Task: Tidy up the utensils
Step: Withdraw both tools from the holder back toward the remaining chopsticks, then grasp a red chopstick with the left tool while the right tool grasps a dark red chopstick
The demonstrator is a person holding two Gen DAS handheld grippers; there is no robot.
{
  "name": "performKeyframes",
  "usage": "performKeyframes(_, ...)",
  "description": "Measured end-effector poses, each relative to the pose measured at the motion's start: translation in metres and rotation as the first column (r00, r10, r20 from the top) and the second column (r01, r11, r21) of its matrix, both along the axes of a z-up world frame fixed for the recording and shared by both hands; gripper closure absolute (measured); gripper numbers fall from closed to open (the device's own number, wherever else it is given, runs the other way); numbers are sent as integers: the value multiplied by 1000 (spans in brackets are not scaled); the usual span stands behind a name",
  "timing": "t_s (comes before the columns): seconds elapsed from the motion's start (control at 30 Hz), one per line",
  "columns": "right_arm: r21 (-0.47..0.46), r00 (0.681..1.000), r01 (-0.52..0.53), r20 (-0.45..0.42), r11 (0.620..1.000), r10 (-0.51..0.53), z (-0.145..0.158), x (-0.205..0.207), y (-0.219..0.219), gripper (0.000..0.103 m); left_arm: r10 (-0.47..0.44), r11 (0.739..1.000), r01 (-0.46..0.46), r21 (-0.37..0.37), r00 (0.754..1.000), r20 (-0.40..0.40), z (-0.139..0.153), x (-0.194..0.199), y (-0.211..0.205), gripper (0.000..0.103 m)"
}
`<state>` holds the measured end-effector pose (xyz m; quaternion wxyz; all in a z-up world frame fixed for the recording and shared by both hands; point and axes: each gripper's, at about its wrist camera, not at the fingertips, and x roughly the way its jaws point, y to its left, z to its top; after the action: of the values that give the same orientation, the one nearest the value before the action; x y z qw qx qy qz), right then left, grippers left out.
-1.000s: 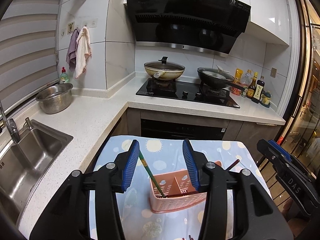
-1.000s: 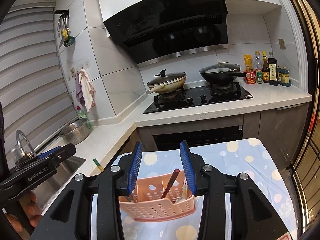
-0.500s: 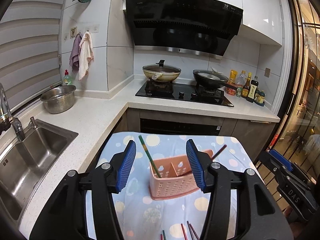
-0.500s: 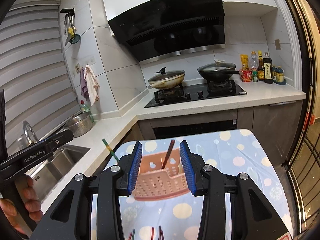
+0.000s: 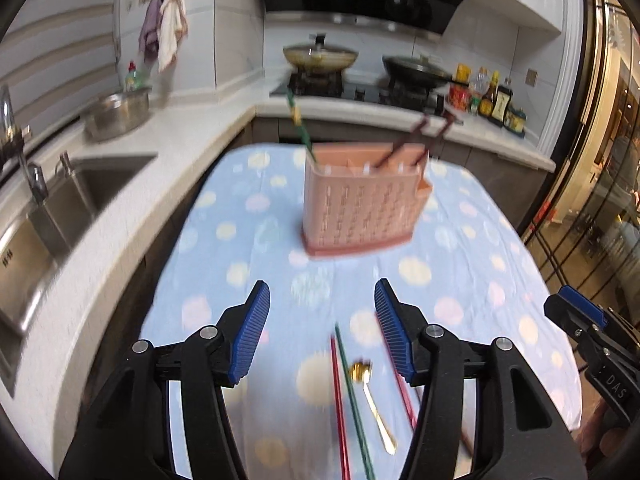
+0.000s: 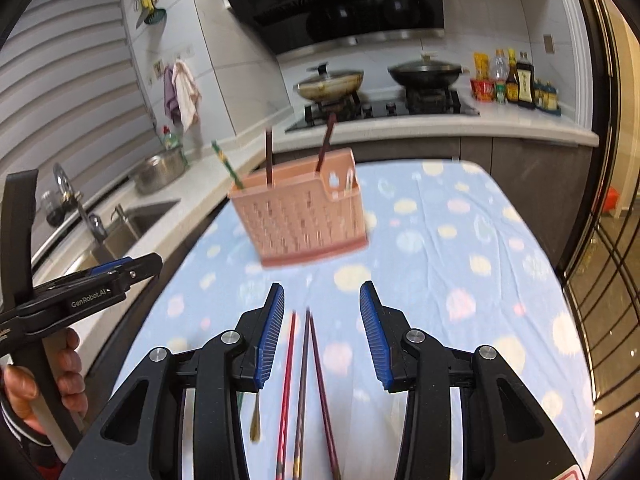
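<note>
A pink slotted utensil holder (image 5: 362,198) stands on the dotted blue cloth (image 5: 248,256); it also shows in the right wrist view (image 6: 300,214). It holds a green chopstick (image 5: 299,126) and dark chopsticks (image 5: 412,136). Loose red and green chopsticks (image 5: 342,388) and a gold spoon (image 5: 370,396) lie on the cloth between my left gripper's fingers. My left gripper (image 5: 322,328) is open and empty. My right gripper (image 6: 322,328) is open and empty above several loose chopsticks (image 6: 304,380).
A sink (image 5: 60,208) and steel bowl (image 5: 116,114) are on the counter at left. A stove with two pans (image 5: 320,56) stands behind. Sauce bottles (image 5: 492,98) are at the back right. A glass door is on the right.
Both grippers have pulled back and tilted down, away from the holder. Loose chopsticks and the spoon now show near the fingers. The frames are motion-blurred.
</note>
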<state>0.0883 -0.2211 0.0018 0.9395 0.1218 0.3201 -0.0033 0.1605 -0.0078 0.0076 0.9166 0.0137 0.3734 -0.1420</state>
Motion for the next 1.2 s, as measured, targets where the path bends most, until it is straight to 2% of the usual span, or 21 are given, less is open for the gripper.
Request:
performKeyframes(0.27,16,987,-1,-161,1000,4,-59,-37,5,64,-4,999,11,42,985,-174,-73,-40,8,51)
performKeyframes(0.5,39,964,3,-266,999,7,-102,-51,4,64,-13,997,32,70,967,-253,-111,-66,10,51)
performKeyframes(0.93,50,939,-38,-339,998,53,-130,-50,15,65,-23,995,54,89,950,-312,-130,-79,7,51)
performKeyframes(1.2,35,938,-45,-342,998,55,-134,-50,16,68,-43,989,85,119,949,-312,-139,-88,-1,51)
